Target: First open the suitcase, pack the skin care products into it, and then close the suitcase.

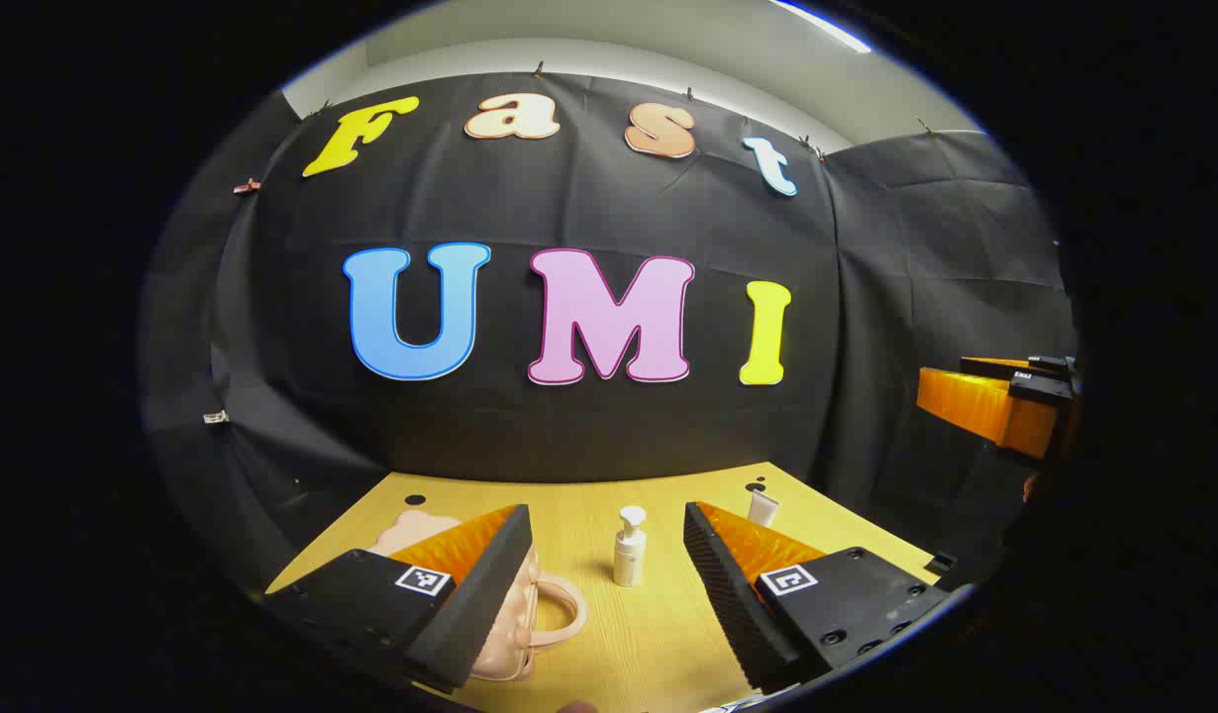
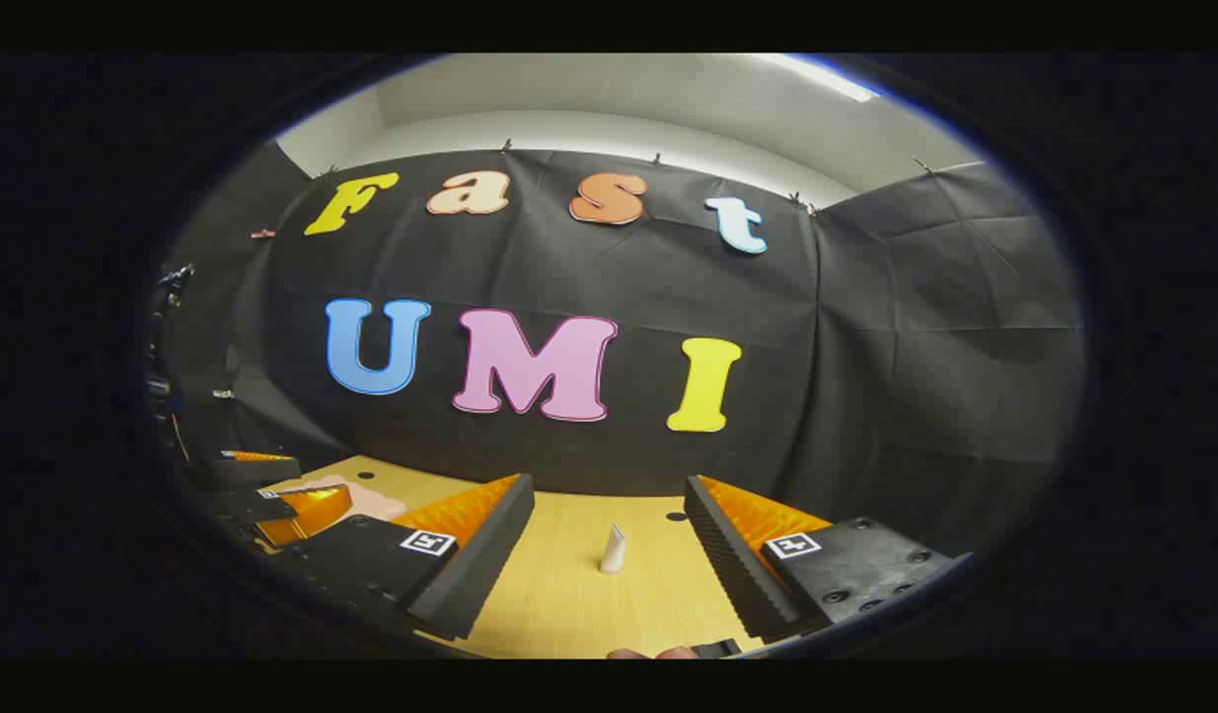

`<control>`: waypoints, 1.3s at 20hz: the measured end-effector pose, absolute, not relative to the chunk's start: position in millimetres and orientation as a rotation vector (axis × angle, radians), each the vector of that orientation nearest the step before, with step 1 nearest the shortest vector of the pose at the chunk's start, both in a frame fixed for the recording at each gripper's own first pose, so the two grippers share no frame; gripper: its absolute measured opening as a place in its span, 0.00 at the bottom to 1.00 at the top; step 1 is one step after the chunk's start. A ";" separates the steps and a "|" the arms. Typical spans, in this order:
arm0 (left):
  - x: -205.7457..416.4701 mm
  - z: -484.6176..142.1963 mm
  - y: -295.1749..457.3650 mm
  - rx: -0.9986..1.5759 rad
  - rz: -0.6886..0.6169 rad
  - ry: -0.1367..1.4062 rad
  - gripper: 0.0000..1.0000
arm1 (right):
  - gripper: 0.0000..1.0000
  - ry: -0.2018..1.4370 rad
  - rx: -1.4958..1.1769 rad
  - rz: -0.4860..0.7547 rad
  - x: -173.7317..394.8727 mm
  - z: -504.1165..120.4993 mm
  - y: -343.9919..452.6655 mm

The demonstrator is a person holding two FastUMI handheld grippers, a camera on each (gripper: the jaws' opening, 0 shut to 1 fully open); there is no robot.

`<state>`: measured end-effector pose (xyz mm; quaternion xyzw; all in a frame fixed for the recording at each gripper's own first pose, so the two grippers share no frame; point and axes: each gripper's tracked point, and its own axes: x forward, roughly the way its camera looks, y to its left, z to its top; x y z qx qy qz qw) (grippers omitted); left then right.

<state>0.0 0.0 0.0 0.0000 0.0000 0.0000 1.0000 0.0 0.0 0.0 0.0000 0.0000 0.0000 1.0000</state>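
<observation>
A small pink suitcase lies shut on the wooden table, its handle toward the middle, partly hidden behind my left gripper's left finger. A white pump bottle stands upright between the left gripper's fingers, farther off. A white tube stands at the far right of the table. My left gripper hovers above the table, open and holding nothing. In the right gripper view the white tube stands ahead of my right gripper, which is open with nothing in it. The pink suitcase shows at the left there.
The right gripper appears at the right edge of the left gripper view, raised beside the table. The left gripper appears low at the left of the right gripper view, over the suitcase. Black cloth walls close the table's back and sides.
</observation>
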 end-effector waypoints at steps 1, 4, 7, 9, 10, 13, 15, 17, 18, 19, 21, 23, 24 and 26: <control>0.2 2.0 1.8 0.006 0.004 -0.002 0.98 | 0.98 0.000 -0.003 0.000 -0.1 -1.4 0.1; -1.2 11.4 2.9 0.023 0.002 -0.029 0.98 | 0.98 0.001 0.003 0.002 2.2 -3.6 3.1; -1.3 21.3 5.5 0.033 0.005 -0.052 0.98 | 0.98 -0.004 0.008 0.002 2.4 -2.9 5.0; -1.6 26.6 5.9 0.022 0.003 -0.060 0.98 | 0.98 -0.007 0.013 -0.001 3.2 -3.3 4.4; -2.1 28.1 6.6 0.015 0.003 -0.067 0.98 | 0.98 -0.008 0.017 -0.003 3.2 -3.7 3.7; -1.6 28.3 8.5 0.022 0.006 -0.067 0.97 | 0.98 -0.005 0.022 -0.010 0.8 -5.7 0.2; -1.3 22.2 6.6 0.026 0.001 -0.055 0.98 | 0.98 0.001 0.024 -0.014 -0.2 -8.5 -1.5; 0.5 13.7 4.3 0.015 -0.012 -0.031 0.98 | 0.97 0.004 0.025 -0.018 -1.6 -10.1 -2.7; 4.5 2.1 -0.4 -0.003 -0.029 0.001 0.98 | 0.99 0.005 0.025 -0.021 -2.6 -10.8 -3.2; 7.0 -12.4 -7.2 -0.024 -0.054 0.053 0.97 | 0.99 0.008 0.028 -0.023 -2.8 -12.6 -3.7; 13.6 -39.7 -9.6 -0.062 -0.073 0.139 0.98 | 0.98 0.017 0.038 -0.024 -5.8 -18.1 -6.0; 27.9 -64.8 -9.5 -0.056 -0.070 0.201 0.98 | 0.97 0.017 0.043 -0.016 -2.2 -21.0 -8.8; 34.3 -80.5 -7.8 -0.045 -0.061 0.231 0.98 | 0.96 0.023 0.039 -0.006 0.1 -24.3 -9.7; 49.7 -107.2 -2.4 -0.023 -0.033 0.296 0.98 | 0.98 0.019 0.023 0.002 6.3 -24.6 -22.2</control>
